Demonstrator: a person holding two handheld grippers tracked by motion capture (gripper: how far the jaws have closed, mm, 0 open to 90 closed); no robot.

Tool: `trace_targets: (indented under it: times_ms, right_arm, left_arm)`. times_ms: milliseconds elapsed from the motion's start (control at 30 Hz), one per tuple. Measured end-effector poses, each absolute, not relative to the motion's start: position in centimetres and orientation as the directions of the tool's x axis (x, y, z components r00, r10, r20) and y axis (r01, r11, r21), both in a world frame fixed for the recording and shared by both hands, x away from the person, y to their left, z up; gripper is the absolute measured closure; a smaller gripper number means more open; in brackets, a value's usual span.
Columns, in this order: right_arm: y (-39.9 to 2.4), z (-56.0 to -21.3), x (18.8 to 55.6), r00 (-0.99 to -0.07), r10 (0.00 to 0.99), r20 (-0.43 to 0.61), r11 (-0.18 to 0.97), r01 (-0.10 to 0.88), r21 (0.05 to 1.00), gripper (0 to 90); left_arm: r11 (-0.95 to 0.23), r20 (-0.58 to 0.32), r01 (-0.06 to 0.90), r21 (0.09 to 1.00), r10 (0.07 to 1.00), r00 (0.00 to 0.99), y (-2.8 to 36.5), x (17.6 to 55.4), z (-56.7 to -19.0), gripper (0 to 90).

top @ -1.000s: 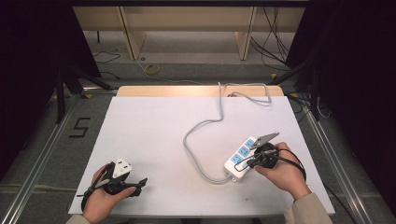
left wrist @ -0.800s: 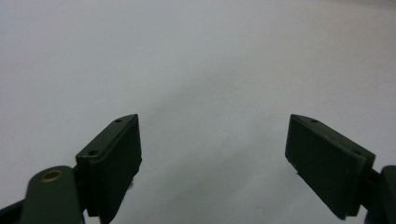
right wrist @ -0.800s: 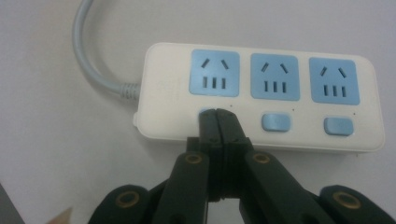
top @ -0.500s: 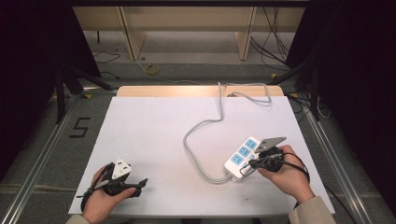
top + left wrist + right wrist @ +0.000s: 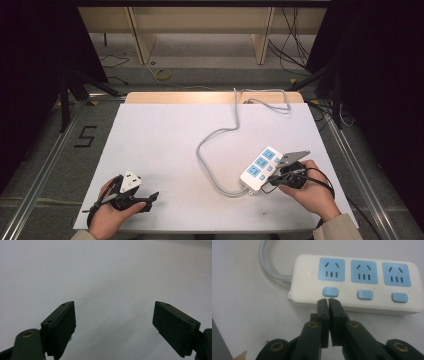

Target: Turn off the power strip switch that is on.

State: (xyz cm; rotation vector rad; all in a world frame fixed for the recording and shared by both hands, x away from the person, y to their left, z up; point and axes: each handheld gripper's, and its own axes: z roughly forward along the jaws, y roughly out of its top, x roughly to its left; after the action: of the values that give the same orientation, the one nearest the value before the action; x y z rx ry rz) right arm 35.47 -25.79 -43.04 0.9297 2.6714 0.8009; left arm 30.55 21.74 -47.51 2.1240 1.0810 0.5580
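Left tongs (image 5: 113,327) agape, right tongs (image 5: 328,301) nearly closed

A single black numeral "5" (image 5: 86,136) is marked on the grey floor (image 5: 47,150) just beside the white surface (image 5: 165,150), at about nine o'clock from the middle of the surface in the high view. On the white power strip (image 5: 352,303), in the right gripper view, a faint pale mark (image 5: 307,275) sits at nine o'clock from the first blue socket (image 5: 331,269), too faint to read. No other lettering, brand or number can be read.
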Motion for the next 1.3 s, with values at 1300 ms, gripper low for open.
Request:
trace_targets:
  times_ms: [1300]
  right_arm:
    - [-28.0, -44.4, 34.0, -0.772, 0.635, 0.02, 0.575, 0.49, 0.655, 56.7]
  left_arm:
    - [-0.421, 0.058, 0.527, 0.739, 0.818, 0.572, 21.6, 30.5, -47.4, 18.2]
